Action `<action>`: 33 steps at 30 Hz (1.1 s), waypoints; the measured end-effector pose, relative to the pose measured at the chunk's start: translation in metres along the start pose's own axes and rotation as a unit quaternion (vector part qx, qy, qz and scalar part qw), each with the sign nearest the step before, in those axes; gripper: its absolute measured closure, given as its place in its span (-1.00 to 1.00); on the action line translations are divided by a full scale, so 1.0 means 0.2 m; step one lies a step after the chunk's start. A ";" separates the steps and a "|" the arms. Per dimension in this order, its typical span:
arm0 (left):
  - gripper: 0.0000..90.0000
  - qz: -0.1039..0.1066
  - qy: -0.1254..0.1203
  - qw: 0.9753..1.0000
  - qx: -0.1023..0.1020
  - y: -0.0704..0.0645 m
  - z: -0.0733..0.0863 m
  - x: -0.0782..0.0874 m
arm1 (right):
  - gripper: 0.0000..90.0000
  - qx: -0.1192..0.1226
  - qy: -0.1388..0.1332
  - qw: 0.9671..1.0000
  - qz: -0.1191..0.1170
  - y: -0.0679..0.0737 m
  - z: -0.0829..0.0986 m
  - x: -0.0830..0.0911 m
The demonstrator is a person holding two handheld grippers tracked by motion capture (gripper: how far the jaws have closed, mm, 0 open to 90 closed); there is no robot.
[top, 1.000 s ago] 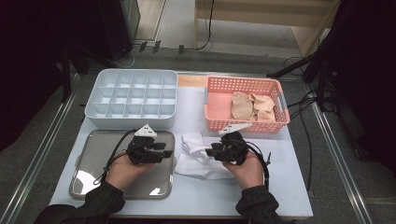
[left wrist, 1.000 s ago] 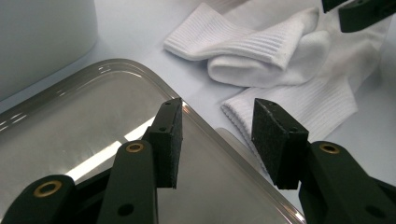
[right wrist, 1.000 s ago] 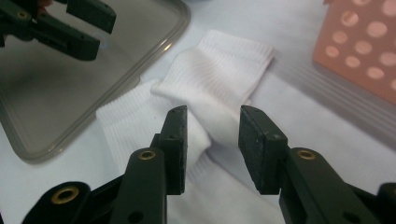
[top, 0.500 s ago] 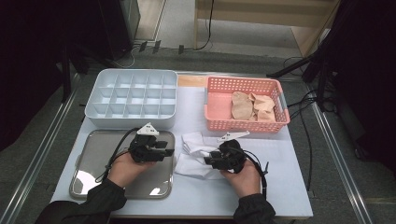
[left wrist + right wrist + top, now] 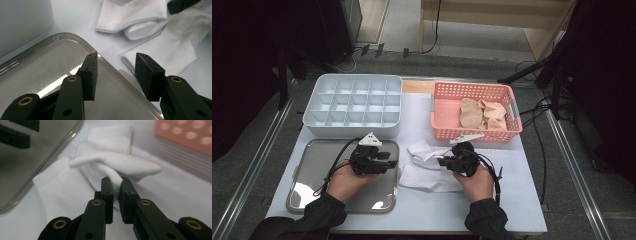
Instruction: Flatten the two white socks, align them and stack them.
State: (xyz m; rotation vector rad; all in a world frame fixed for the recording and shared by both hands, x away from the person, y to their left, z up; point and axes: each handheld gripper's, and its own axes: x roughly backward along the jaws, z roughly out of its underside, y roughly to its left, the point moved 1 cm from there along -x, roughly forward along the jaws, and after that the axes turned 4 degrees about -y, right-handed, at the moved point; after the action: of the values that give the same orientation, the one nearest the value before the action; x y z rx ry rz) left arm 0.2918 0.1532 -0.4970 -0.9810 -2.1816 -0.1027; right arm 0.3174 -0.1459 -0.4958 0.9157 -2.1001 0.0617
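high view: the person's two hands come in from the bottom edge, each holding a black gripper over the near half of the table [image 5: 512,200]. the right gripper [image 5: 443,161] lies over a white sock [image 5: 424,149] that sits crumpled on the pale table top, between the metal tray [image 5: 312,195] and the pink basket [image 5: 447,132]. a second white sock [image 5: 427,179] lies flat just beside and partly under the first one, its cuff end close to the tray's right rim.

right gripper view: the jaws of the right gripper [image 5: 115,185] are pinched together on a fold of the upper white sock [image 5: 117,163], with a thin strip of fabric squeezed between the pads. the flat sock [image 5: 60,192] spreads out to the left of the jaws, near the tray's [image 5: 37,165] curved rim.

left gripper view: the left gripper [image 5: 115,72] has its jaws apart with nothing between them, held above the tray's [image 5: 45,65] right corner. both socks lie past that rim, the flat sock's [image 5: 165,53] ribbed cuff nearest to the pads, and the crumpled sock [image 5: 135,17] farther off.

at the far side of the high view a white compartment box [image 5: 354,102] stands behind the tray, and the pink basket holds beige socks [image 5: 482,114].
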 end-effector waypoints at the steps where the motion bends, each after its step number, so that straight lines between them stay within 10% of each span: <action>1: 0.22 0.000 0.000 1.000 0.000 0.00 0.00 0.00 | 0.88 -0.003 -0.002 1.000 0.002 -0.02 0.00 0.01; 12: 0.22 -0.002 0.003 1.000 0.001 0.00 0.00 -0.01 | 0.87 -0.034 -0.003 0.999 0.021 -0.20 0.01 0.09; 33: 0.39 0.015 0.008 1.000 -0.006 -0.03 -0.06 -0.13 | 0.91 -0.041 0.001 0.999 0.015 -0.23 0.01 0.16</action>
State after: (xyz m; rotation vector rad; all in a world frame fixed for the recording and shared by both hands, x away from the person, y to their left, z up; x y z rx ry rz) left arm 0.3054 0.1297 -0.5040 -1.0157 -2.1530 -0.1086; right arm 0.3315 -0.1994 -0.4870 0.8364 -2.0992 -0.0079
